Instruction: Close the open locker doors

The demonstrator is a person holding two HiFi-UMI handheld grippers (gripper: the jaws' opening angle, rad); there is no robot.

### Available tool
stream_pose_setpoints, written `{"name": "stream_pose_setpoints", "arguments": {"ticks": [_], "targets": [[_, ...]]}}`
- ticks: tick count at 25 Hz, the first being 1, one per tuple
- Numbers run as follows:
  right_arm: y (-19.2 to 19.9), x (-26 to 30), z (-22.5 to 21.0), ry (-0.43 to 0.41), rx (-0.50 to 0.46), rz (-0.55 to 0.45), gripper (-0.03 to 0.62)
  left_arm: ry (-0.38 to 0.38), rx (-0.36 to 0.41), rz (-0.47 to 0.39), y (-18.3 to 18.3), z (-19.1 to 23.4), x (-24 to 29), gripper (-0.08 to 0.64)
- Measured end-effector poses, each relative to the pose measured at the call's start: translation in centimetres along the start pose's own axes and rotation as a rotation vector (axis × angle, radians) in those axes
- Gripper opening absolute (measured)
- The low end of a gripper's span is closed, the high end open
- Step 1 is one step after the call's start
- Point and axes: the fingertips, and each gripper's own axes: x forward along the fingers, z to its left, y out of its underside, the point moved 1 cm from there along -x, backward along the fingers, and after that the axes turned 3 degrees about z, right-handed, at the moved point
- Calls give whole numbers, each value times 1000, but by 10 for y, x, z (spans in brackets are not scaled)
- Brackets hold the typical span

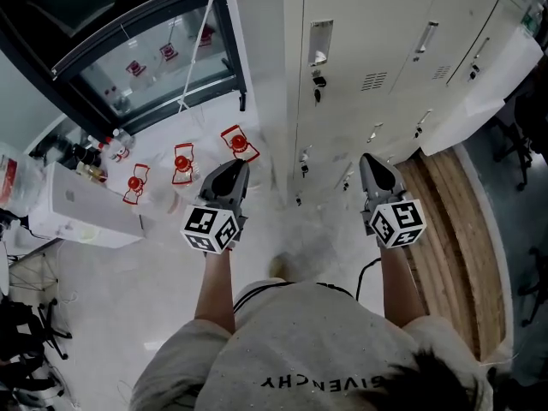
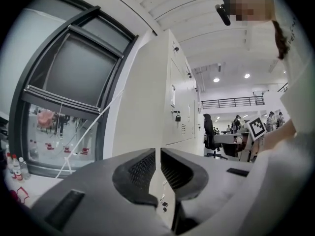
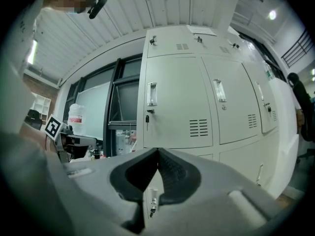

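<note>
Risk: door rebound, missed push

Both empty: left gripper [image 1: 229,171] and right gripper [image 1: 370,159], jaws pressed together, held in front of locker bank [image 1: 360,58]. One open door [image 1: 479,92] juts out at far right, well apart from right gripper. Judgement: shut tip may skid off door face, or hard shove makes door bounce back open.

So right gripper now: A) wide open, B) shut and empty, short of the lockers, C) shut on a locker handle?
B: in its own view the right gripper has its jaws together with nothing between them, and the lockers stand beyond it.
</note>
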Motion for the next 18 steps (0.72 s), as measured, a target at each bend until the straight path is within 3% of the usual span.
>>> {"name": "stream_pose_setpoints", "arguments": {"ticks": [18], "targets": [[6, -50, -12, -2, 15, 2, -3, -75, 3, -22, -4, -33, -34, 29]]}}
